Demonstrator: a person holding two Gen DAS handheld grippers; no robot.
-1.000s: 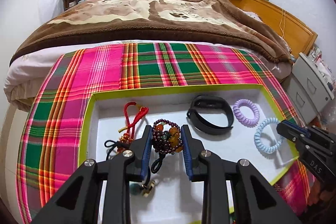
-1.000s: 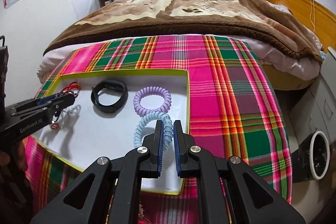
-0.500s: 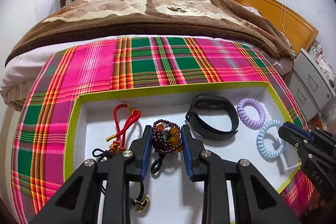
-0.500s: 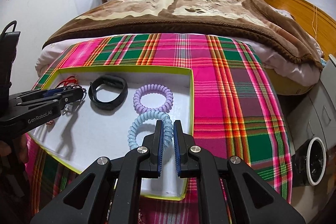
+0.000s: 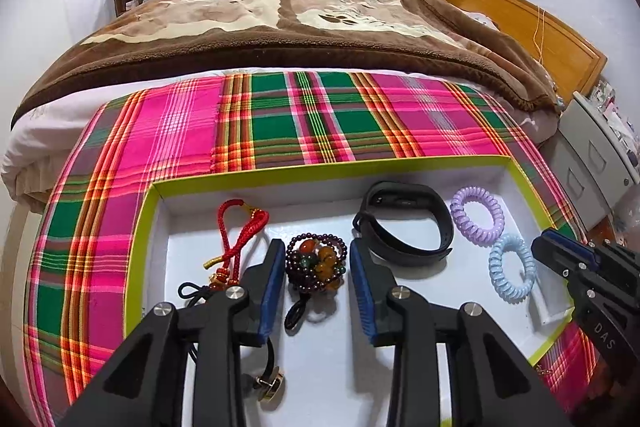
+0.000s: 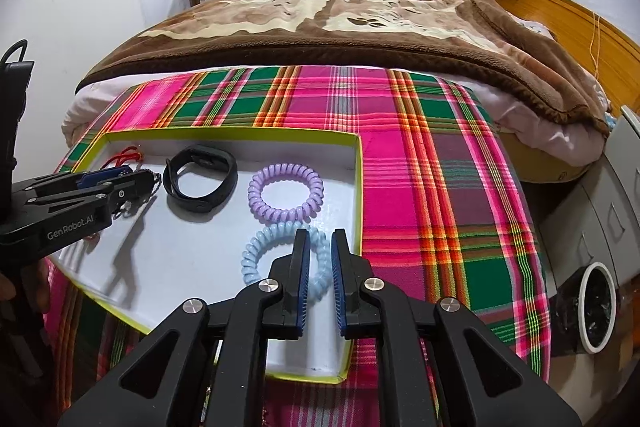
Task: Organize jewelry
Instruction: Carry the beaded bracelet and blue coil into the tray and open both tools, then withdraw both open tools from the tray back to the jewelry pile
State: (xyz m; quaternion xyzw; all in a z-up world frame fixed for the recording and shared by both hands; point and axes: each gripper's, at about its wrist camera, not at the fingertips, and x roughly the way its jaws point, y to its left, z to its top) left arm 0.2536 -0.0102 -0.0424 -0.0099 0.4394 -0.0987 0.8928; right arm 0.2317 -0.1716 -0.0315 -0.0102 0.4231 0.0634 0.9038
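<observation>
Two grippers hang over a shallow white tray [image 5: 400,171] with a lime rim, set on a plaid cloth [image 5: 168,131] at the near end of a bed. The left gripper [image 5: 318,267] has just been opening: its blue pads [image 5: 272,287] now stand clear on either side of a beaded bracelet [image 5: 316,263], which lies bunched on the tray floor left of centre, no longer pinched. The right gripper [image 6: 320,267] has also just been parting; a strand of the pale blue coil tie [image 6: 256,251] runs between its pads with a sliver of gap showing, so it reads as let go, resting at the near right of the tray.

The bracelet looks light, limp and lumpy: hard round beads on a cord, likely to roll and slip under flat pads, so I would pinch across the densest clump and not a single strand. Heaped as it is, it has no clear long axis; only its dark cord loop [image 5: 298,313] trails toward the near edge. The coil tie should be springy and soft, easy to squash, best taken across one side of the ring. It lies flat, opening upward. A lilac coil tie [image 5: 476,213] lies just beyond it, a black wristband [image 5: 404,227] in the middle with its long axis running left to right, and a red knotted cord [image 5: 236,235] at far left stretching near to far
</observation>
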